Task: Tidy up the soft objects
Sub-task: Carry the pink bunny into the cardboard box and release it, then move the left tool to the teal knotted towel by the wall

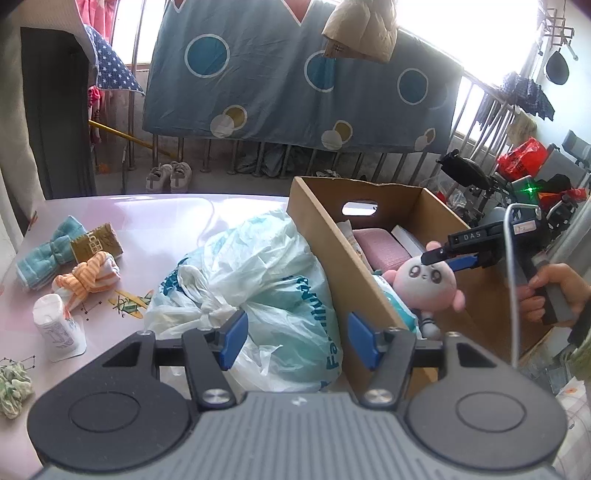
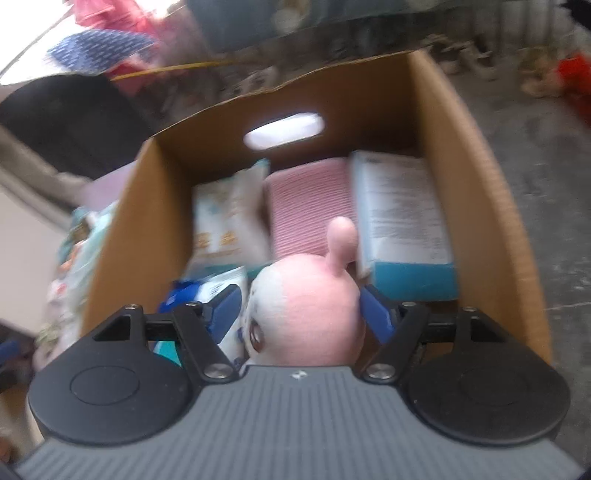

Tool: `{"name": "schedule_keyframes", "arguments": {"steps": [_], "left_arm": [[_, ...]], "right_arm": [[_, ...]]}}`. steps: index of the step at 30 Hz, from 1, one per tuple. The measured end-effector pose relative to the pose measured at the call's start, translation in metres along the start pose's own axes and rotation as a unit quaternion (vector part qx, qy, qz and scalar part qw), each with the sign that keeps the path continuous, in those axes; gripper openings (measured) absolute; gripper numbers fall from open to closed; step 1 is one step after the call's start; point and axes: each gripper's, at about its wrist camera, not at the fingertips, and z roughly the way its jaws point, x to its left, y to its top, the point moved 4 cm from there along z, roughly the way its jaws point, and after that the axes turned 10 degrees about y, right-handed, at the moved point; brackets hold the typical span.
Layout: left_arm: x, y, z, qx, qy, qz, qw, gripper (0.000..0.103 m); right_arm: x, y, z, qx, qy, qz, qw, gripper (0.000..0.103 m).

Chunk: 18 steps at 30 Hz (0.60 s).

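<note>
filling the lower left of the frame, a pink surface [image 1: 155, 221] carries rolled cloths [image 1: 85, 280] and a plastic bag [image 1: 266, 280]; a dotted sheet [image 1: 295, 74] hangs behind. left tool [image 1: 293, 341] apart, empty. right tool [image 2: 301, 314] brackets the plush toy [image 2: 314, 314] over the cardboard box [image 2: 480, 184]; grip unclear.

A metal railing [image 1: 258, 155] runs across the far side of the room, with bright daylight pouring through the window [image 1: 461, 33] above it. A blue bedsheet [image 1: 295, 81] with round spots hangs over the railing. Below it, on the grey floor [image 1: 122, 181], stands a pair of pale sneakers [image 1: 170, 177]. Left of the railing rises a dark panel [image 1: 55, 122], possibly a door.
</note>
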Motion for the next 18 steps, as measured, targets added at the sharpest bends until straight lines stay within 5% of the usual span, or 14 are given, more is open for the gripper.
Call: {"name": "schedule_keyframes", "arguments": {"steps": [7, 10, 18], "left_arm": [[0.010, -0.006, -0.001, 0.003, 0.000, -0.008, 1.0000, 0.061], [0.019, -0.009, -0.005, 0.002, 0.005, -0.013, 0.9999, 0.062], [0.054, -0.019, -0.024, -0.024, 0.059, -0.016, 0.9979, 0.063]], "right_arm": [[0.006, -0.011, 0.012, -0.001, -0.039, -0.011, 0.999, 0.070], [0.009, -0.011, 0.019, -0.005, -0.007, 0.008, 1.000, 0.069], [0.016, -0.008, -0.003, -0.038, -0.012, 0.035, 0.999, 0.076]]}}
